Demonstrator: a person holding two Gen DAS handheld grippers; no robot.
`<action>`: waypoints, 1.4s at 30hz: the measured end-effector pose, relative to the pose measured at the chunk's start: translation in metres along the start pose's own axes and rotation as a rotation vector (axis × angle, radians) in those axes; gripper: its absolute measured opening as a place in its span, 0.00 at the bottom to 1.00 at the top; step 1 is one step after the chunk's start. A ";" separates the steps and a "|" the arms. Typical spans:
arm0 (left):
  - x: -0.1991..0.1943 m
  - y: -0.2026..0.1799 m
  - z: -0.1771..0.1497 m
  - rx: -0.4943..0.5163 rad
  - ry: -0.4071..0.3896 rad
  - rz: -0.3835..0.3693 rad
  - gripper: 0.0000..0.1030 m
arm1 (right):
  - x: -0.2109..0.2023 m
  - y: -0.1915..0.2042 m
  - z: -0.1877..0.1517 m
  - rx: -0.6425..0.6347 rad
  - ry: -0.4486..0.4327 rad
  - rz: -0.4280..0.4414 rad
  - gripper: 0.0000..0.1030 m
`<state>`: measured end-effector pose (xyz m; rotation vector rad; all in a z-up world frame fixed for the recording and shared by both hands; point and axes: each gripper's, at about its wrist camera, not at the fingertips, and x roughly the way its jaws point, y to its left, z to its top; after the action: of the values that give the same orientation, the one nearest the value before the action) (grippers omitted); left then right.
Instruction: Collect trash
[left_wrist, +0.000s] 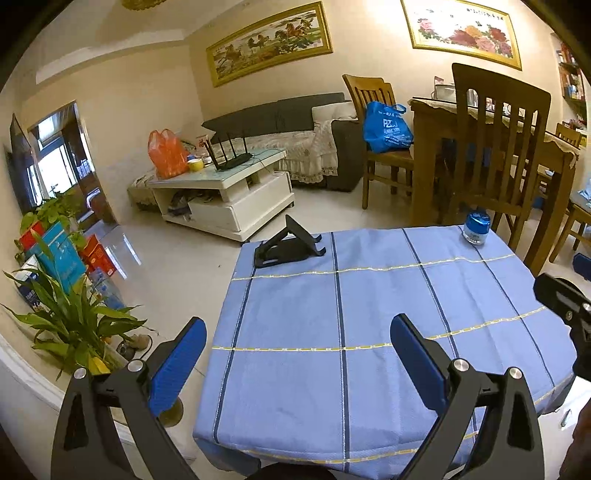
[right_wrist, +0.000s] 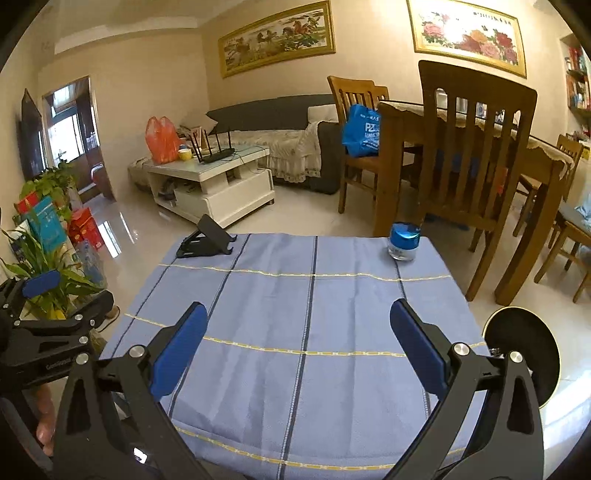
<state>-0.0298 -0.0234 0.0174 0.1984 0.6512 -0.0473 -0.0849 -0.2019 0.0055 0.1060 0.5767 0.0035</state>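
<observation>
A small table with a blue checked cloth (left_wrist: 369, 314) (right_wrist: 295, 332) lies in front of both grippers. A black folding phone stand (left_wrist: 286, 245) (right_wrist: 208, 240) sits at its far left corner. A small jar with a blue lid (left_wrist: 476, 227) (right_wrist: 404, 242) stands at its far right corner. No loose trash shows on the cloth. My left gripper (left_wrist: 299, 336) is open and empty over the near left edge. My right gripper (right_wrist: 299, 321) is open and empty over the near edge. The left gripper also shows at the left of the right wrist view (right_wrist: 48, 325).
A black round bin (right_wrist: 521, 354) stands on the floor right of the table. Wooden chairs (left_wrist: 495, 147) and a dining table (right_wrist: 461, 133) stand behind. A white coffee table (left_wrist: 229, 192) holds an orange bag (left_wrist: 166, 153). Potted plants (left_wrist: 70, 317) stand at the left.
</observation>
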 end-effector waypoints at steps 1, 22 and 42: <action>0.000 -0.001 0.000 0.002 -0.004 0.007 0.94 | -0.001 -0.001 0.000 -0.001 0.001 0.008 0.95; -0.004 0.004 0.000 -0.045 0.007 -0.005 0.94 | -0.006 -0.005 -0.001 0.007 0.000 -0.006 0.95; -0.006 -0.003 0.000 -0.046 -0.002 -0.029 0.94 | 0.003 -0.013 -0.008 0.026 0.027 -0.035 0.95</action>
<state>-0.0343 -0.0260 0.0205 0.1449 0.6527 -0.0607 -0.0870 -0.2144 -0.0044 0.1211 0.6061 -0.0365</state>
